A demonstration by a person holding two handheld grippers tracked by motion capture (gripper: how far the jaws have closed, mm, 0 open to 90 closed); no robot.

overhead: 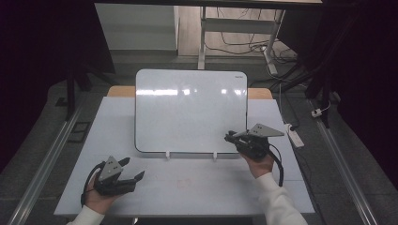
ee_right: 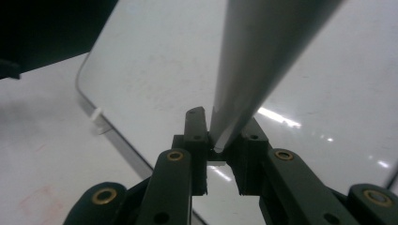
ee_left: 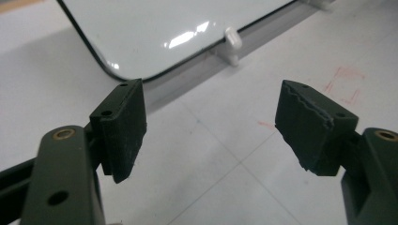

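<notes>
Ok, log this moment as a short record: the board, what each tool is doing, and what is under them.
board: whiteboard, blank, propped at a slant on two white clips
right tool: shut on a grey stick, likely a marker, at the board's lower right corner
stick: rises from the jaws across the board's face in the right gripper view
left tool: open, nothing between the jaws, on the table in front of the board's lower left corner
table: white, faint red marks near its middle
</notes>
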